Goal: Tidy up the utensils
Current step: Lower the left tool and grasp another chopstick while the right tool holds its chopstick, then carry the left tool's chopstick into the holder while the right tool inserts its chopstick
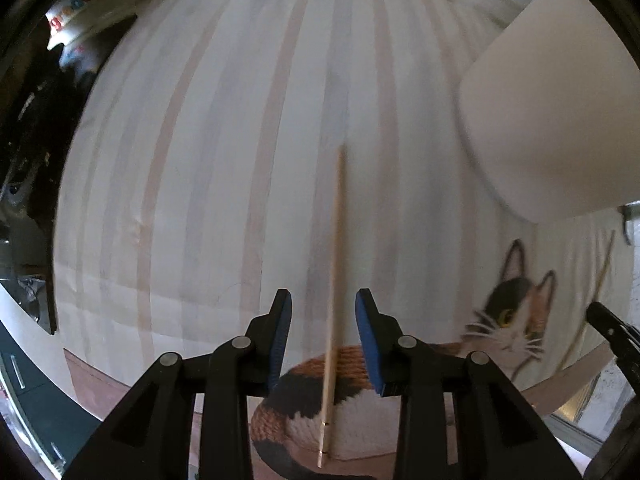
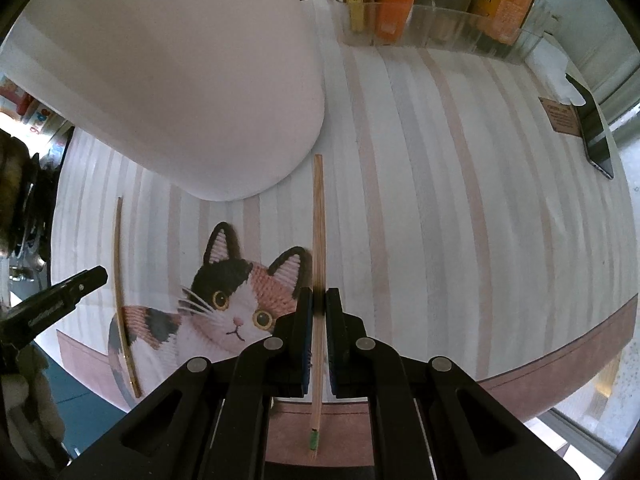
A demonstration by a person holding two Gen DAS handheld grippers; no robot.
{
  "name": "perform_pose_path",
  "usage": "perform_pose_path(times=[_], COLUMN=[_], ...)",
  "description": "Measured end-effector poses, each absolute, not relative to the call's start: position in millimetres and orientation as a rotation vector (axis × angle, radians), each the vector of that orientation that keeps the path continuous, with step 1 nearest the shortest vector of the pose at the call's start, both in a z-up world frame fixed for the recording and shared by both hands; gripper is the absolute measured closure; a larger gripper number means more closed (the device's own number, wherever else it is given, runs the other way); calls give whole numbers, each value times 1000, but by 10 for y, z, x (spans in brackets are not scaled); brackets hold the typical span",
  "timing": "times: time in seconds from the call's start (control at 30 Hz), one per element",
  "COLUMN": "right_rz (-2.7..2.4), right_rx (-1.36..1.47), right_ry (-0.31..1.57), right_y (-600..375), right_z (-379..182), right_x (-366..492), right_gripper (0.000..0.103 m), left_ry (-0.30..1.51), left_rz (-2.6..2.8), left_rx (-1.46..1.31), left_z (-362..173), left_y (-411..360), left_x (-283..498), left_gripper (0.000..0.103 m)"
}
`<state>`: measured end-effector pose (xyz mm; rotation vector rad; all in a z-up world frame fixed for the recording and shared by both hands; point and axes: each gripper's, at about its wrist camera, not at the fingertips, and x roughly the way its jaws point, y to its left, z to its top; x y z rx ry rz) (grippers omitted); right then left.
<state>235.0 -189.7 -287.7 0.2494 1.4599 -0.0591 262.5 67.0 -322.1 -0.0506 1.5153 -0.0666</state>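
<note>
In the left wrist view a single wooden chopstick (image 1: 334,304) lies on the striped cat-print mat (image 1: 224,160), pointing away. My left gripper (image 1: 324,308) is open, its blue pads on either side of the chopstick, apart from it. In the right wrist view my right gripper (image 2: 319,300) is shut on a second chopstick (image 2: 318,240) with a green band near its end. The first chopstick (image 2: 120,280) lies to the left there, next to the left gripper's finger (image 2: 76,286). A tall white container (image 2: 180,80) stands just beyond.
The white container (image 1: 560,112) stands at the right in the left wrist view. A clear bin of bottles and boxes (image 2: 440,8) stands at the back. A phone (image 2: 596,136) and a brown tag (image 2: 564,120) lie at the right. The mat's pink border (image 2: 540,368) marks its near edge.
</note>
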Motion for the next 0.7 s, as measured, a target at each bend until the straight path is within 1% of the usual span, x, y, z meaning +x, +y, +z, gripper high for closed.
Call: perform_pose_path(times=[0.07,0.17,0.2,0.23,0.27,0.33,0.43,0.53,0.7], right_rz=[-56,-57,-58,-60,-63,-68,-74,-84,-90], right_rx=[251,244,243,240,236,233,235,233,225], right_ry=[1464,1472,1476,1479,1481,1482,1469,1436,1358], right_y=[-1898,-1856,-1847,-1839,-1822,-1820,-1806,-1799,-1814], right_z=[-2892,-2924,-2941,-2963,-2981,-3000,-2973,-2870,-2607], right_x=[2368,2387,2384,2381,2378,2367,2331,2297,2214], right_gripper=[97,97,97,97,97,97,97,97,97], left_ry=[1540,1499,1480,1473,1471,1445,1385,1325,1220], left_rz=[-80,-83,-93,-93,-91,-85,-77,-65,-52], left_rx=[-37,66,71,72,68,36,23,-2,-31], left_z=[-3317,-3313,-3304,-3305,-3296,-3234,-2980,-2685,-2242], left_y=[603,413,358,316,255,278,453,376,477], left_x=[2622,2613,2590,2598,2603,2569,2461,2263,2126], left_gripper=[73,75,83,97,98,98,98,98,99])
